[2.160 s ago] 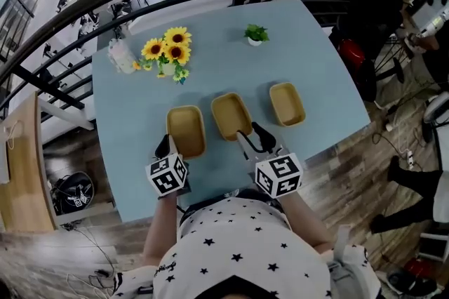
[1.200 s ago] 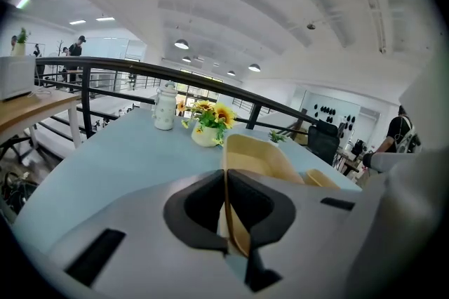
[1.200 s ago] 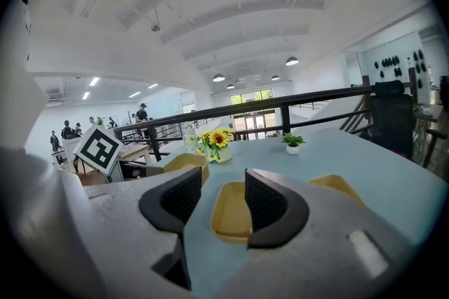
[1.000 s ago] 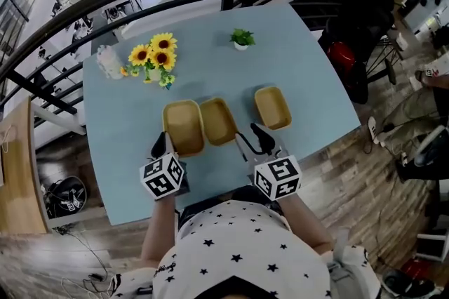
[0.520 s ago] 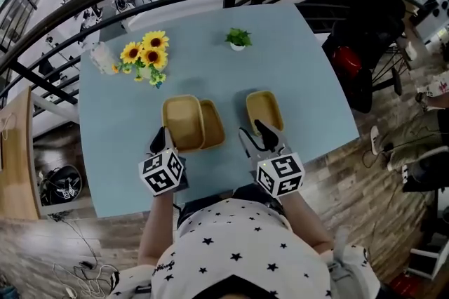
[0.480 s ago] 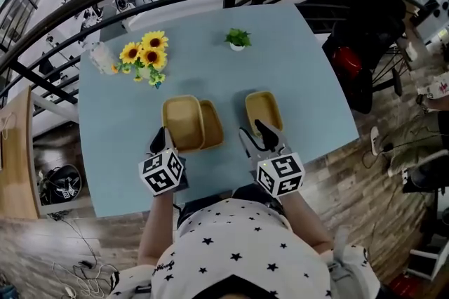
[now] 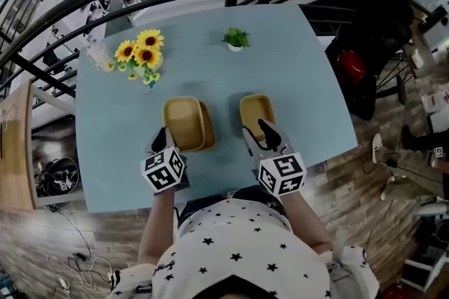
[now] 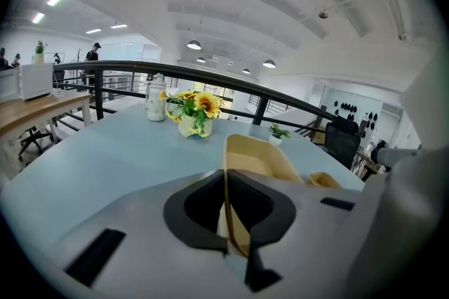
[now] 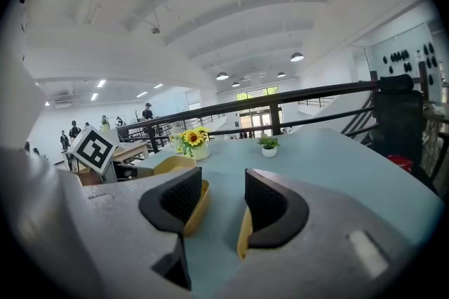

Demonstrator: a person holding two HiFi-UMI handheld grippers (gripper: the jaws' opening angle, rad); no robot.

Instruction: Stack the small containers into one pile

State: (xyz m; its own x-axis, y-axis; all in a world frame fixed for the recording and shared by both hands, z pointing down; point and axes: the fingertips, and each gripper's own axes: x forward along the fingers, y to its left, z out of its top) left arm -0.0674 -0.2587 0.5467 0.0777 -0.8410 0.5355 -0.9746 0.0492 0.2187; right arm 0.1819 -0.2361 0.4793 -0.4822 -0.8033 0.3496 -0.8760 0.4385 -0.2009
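Pinching the near rim of the held container (image 7: 184,122), your left gripper (image 7: 164,138) has its fingers pressed almost together on that thin wall. That container lies toward you from the sunflower pot (image 7: 140,55) and overlaps the lower container (image 7: 208,128), which pokes out on the side away from the pot. Your right gripper (image 7: 257,135) has its fingers spread at the near end of the third container (image 7: 257,110), farther from the sunflower pot on that same side. They pinch nothing.

Watch the left grip first. A hold on one rim edge probably lets the container swing or slip. It sits off-centre over the lower one, so letting go now could leave it cocked on a rim rather than nested. Whether it is seated at all cannot be told. On the right, closing unevenly could shove the third container across the smooth desk (image 7: 309,80) instead of catching it. A drag toward you risks dropping it off the near edge.

Count: three small containers, two grippers, one sunflower pot, one small green plant (image 7: 236,38), one white jar (image 7: 98,52).
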